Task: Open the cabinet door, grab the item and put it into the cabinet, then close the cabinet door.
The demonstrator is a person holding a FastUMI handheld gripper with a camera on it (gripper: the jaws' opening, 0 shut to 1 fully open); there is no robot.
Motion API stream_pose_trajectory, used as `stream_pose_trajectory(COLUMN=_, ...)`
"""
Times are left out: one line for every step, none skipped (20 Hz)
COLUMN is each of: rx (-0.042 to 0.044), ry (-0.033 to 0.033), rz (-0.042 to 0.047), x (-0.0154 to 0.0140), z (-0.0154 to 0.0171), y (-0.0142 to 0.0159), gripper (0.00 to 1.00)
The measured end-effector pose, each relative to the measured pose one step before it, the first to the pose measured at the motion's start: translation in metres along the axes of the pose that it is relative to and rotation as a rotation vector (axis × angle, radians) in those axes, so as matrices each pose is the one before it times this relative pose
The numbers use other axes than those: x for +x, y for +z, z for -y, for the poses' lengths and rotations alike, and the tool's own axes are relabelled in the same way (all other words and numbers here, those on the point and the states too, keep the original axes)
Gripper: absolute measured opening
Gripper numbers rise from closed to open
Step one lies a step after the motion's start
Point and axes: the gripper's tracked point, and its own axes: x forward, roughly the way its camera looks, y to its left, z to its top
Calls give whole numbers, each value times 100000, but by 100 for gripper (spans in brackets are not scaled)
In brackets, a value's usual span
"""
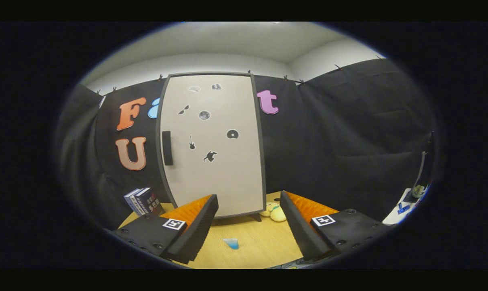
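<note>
A tall cabinet (213, 145) with a pale door stands at the back of the wooden table (260, 242), its door shut. A dark vertical handle (167, 148) sits near the door's left edge, and small dark stickers dot the door. A small blue cup (231, 243) rests on the table between my fingers and a little ahead of them. A yellow plush toy (274, 211) lies at the cabinet's lower right corner. My gripper (249, 226) is open, well short of the cabinet, with nothing between its fingers.
Books (143, 201) lean against the wall left of the cabinet's base. Black cloth walls close in the booth behind and to both sides. A white surface (401, 210) with small items lies beyond the table to the right.
</note>
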Motion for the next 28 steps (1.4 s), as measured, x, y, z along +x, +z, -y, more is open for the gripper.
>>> stream_pose_trajectory(rx=-304, ry=1737, rz=272, x=546, z=-971, y=325, gripper=98)
stream_pose_trajectory(rx=-143, ry=1584, rz=179, x=657, z=-1036, y=396, gripper=98)
stream_pose_trajectory(rx=84, ry=1282, rz=-139, x=726, z=-1005, y=332, gripper=98)
stream_pose_trajectory(rx=331, ry=737, rz=-927, x=849, z=-923, y=184, gripper=98)
stream_pose_trajectory(rx=296, ry=2027, rz=-1383, x=966, z=-1331, y=117, gripper=98)
stream_pose_trajectory(rx=227, ry=2488, rz=-988, x=977, z=-1438, y=273, gripper=98)
stream_pose_trajectory(rx=-230, ry=2619, rz=-405, x=1014, z=-1370, y=348, gripper=98)
stream_pose_trajectory(rx=-627, ry=1764, rz=128, x=1077, z=-1073, y=467, gripper=98)
stream_pose_trajectory(rx=-952, ry=995, rz=370, x=1234, z=-847, y=419, gripper=98)
stream_pose_trajectory(rx=-1073, ry=710, rz=-469, x=1155, z=-830, y=311, gripper=98)
stream_pose_trajectory(rx=-472, ry=1486, rz=86, x=1220, z=-1030, y=474, gripper=98)
stream_pose_trajectory(rx=-235, ry=1342, rz=-449, x=1209, z=-924, y=394, gripper=98)
stream_pose_trajectory(rx=-55, ry=1344, rz=-387, x=1111, z=-992, y=447, gripper=98)
stream_pose_trajectory(rx=-56, ry=1423, rz=-89, x=1129, z=-870, y=498, gripper=98)
stream_pose_trajectory(rx=-396, ry=1199, rz=-477, x=1083, z=-837, y=382, gripper=98)
stream_pose_trajectory(rx=-476, ry=1331, rz=-515, x=1006, z=-819, y=347, gripper=98)
stream_pose_trajectory(rx=-228, ry=1255, rz=-640, x=958, z=-795, y=187, gripper=98)
stream_pose_trajectory(rx=46, ry=1560, rz=-657, x=922, z=-849, y=147, gripper=98)
stream_pose_trajectory(rx=-16, ry=1510, rz=-759, x=989, z=-786, y=-9, gripper=98)
stream_pose_trajectory(rx=-78, ry=637, rz=-706, x=1023, z=-472, y=-19, gripper=98)
stream_pose_trajectory(rx=-239, ry=278, rz=-509, x=996, z=-333, y=28, gripper=98)
stream_pose_trajectory(rx=-305, ry=116, rz=-1336, x=998, z=-284, y=-120, gripper=97)
stream_pose_trajectory(rx=-493, ry=-7, rz=-1412, x=826, z=-147, y=-138, gripper=97)
stream_pose_trajectory(rx=-336, ry=-352, rz=-654, x=915, z=-182, y=10, gripper=94)
stream_pose_trajectory(rx=-194, ry=329, rz=-769, x=820, z=-218, y=-91, gripper=89)
stream_pose_trajectory(rx=-298, ry=-143, rz=-800, x=774, z=-138, y=-101, gripper=82)
stream_pose_trajectory(rx=-124, ry=-710, rz=-675, x=593, z=19, y=-135, gripper=82)
stream_pose_trajectory(rx=335, ry=-667, rz=-437, x=507, z=146, y=-34, gripper=82)
